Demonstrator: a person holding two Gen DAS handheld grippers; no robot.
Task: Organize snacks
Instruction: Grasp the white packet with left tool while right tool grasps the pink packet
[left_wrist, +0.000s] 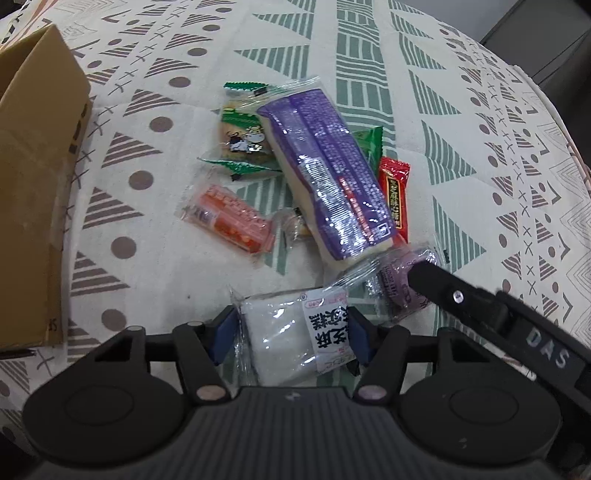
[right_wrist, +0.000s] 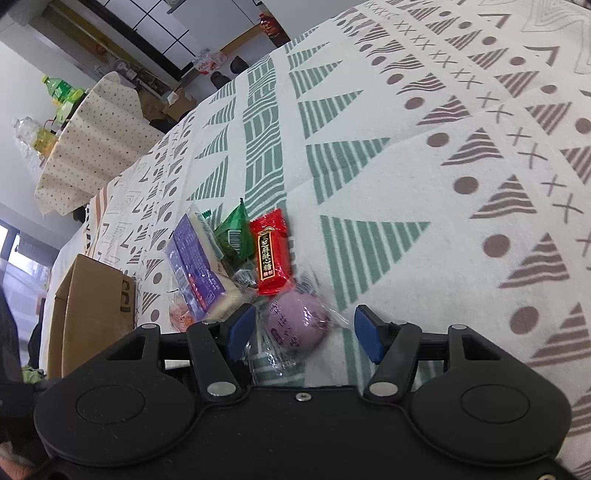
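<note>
A white cake packet (left_wrist: 288, 339) with black lettering lies between the blue pads of my left gripper (left_wrist: 291, 332), whose jaws stand wide and just meet the wrapper's edges. My right gripper (right_wrist: 303, 328) is open around a round purple snack (right_wrist: 299, 325) in clear wrap; one of its black fingers (left_wrist: 436, 284) rests against that same purple snack (left_wrist: 397, 288) in the left wrist view. Behind lie a long purple packet (left_wrist: 325, 177), a red candy (left_wrist: 395, 195), a green cow-print packet (left_wrist: 243, 136), a pink packet (left_wrist: 227, 218) and a small clear-wrapped sweet (left_wrist: 291, 221).
An open cardboard box (left_wrist: 33, 184) stands on the left of the patterned tablecloth (left_wrist: 480, 147), also seen as the box (right_wrist: 92, 310) in the right wrist view. A second green packet (right_wrist: 236, 236) is tucked by the purple one. A draped side table with bottles (right_wrist: 55, 92) stands far off.
</note>
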